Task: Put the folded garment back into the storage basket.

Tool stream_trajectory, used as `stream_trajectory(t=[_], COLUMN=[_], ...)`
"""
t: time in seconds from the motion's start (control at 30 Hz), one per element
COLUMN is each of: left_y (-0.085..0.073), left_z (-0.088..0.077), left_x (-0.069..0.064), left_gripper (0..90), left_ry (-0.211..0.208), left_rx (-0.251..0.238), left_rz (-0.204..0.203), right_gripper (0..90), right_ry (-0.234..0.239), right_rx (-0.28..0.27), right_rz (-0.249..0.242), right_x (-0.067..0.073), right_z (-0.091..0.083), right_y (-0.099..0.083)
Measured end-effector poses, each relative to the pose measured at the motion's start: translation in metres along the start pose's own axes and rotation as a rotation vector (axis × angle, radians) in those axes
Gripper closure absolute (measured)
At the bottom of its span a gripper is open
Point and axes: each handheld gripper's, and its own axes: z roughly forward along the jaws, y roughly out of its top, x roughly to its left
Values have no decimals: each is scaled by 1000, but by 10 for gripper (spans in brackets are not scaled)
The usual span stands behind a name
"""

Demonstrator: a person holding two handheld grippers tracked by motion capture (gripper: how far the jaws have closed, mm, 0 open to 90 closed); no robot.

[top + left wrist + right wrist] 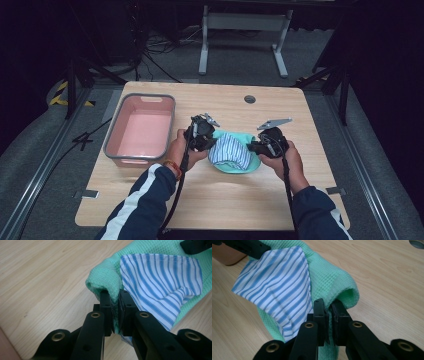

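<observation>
A mint-green waffle cloth [255,162] lies in the middle of the wooden table with a blue-and-white striped cloth [231,151] on top of it. My left gripper [206,142] is shut on the green cloth's left edge [105,280], the fabric pinched between its black jaws beside the striped cloth [160,280]. My right gripper [256,147] is shut on the green cloth's right edge [337,282], next to the striped cloth [279,282]. Both pinched edges are raised off the table and the bundle sags between them.
A pink tub with a grey rim [115,142] stands empty at the table's left. A round cable hole [250,99] sits near the far edge. A white frame [244,22] stands on the floor beyond the table. Bare wood [235,200] lies in front of the cloths.
</observation>
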Motion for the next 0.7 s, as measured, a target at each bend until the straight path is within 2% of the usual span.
stream_trajectory(t=[0.2,0.3,0.53,0.6,0.7], left_y=[-3,-6,-12,-15,-19], left_z=[-12,-21,-43,-50,-58], left_x=[10,15,31,36,42], left_gripper=[833,832,832,832,833], left_ry=[20,32,71,81,92], left_rx=[-8,-27,-52,-58,-71], left_rz=[-12,-29,-51,-55,-80], right_gripper=[837,837,837,837,837], right_ry=[10,13,22,25,36], right_rx=[-12,-17,-43,-44,-47], right_rz=[-18,-26,-68,-69,-82], right_x=[9,12,31,33,40], right_z=[0,0,0,0,3], right_y=[15,20,47,50,59])
